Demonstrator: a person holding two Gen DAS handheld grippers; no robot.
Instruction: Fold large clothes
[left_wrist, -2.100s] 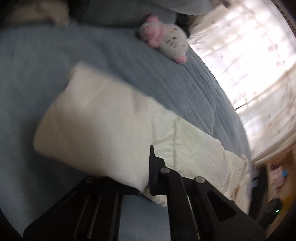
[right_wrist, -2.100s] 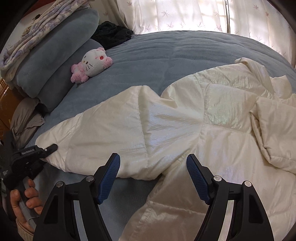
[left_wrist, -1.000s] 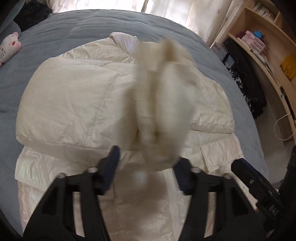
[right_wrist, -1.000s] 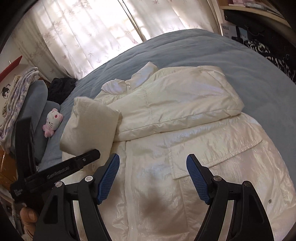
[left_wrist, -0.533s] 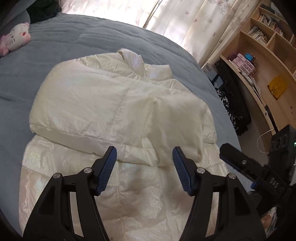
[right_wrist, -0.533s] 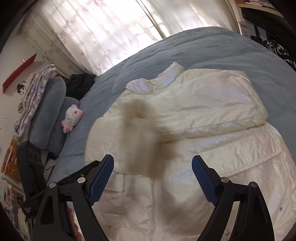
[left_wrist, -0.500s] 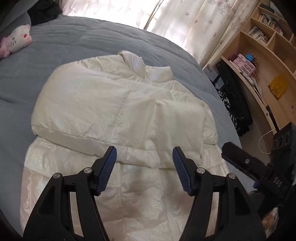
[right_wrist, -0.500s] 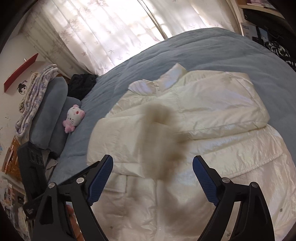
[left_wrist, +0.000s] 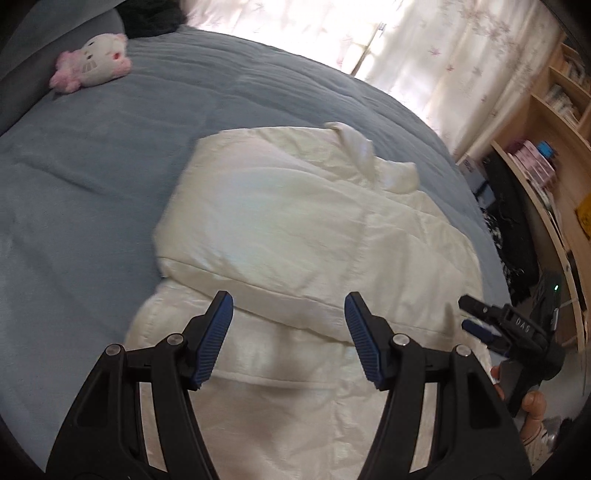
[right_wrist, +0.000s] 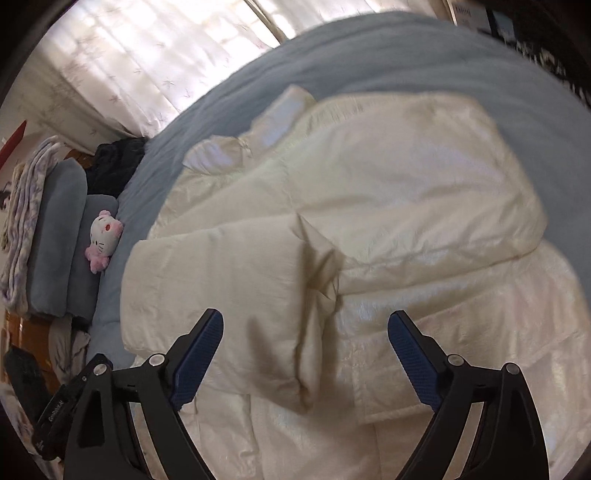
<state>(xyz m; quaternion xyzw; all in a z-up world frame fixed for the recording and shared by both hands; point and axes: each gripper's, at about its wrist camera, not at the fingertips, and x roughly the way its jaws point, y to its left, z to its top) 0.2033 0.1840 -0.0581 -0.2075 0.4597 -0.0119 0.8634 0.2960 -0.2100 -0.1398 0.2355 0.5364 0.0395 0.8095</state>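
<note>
A: Start with the left wrist view. What's new?

B: The left gripper (left_wrist: 288, 339) has let go. A second ago a sleeve hung blurred between its fingers; now the jaws stand apart with nothing between them, above the cream puffer jacket (left_wrist: 295, 236). The jacket lies flat on the blue-grey bedspread (left_wrist: 92, 184), both sleeves crossed over the chest, the collar (left_wrist: 373, 162) toward the curtained window. The right gripper (left_wrist: 476, 317) shows at the right edge, beside the jacket's side.

A: And the right wrist view?

B: The right gripper (right_wrist: 306, 354) has just been opening its jaws; they are wide apart and empty, over the lower half of the jacket (right_wrist: 369, 221). The left sleeve (right_wrist: 221, 288) now lies across the front, its cuff overlapping the other sleeve at the middle. The plush cat (right_wrist: 103, 236) sits against the pillows, well apart.

A: So for the task?

B: I'd say the sleeve folds are done; the hem is yet to come up toward the collar.

A: Any containers?

B: Only the wooden shelves (left_wrist: 554, 155) at the right in the left view; they hold books and small boxes, too small to name.
</note>
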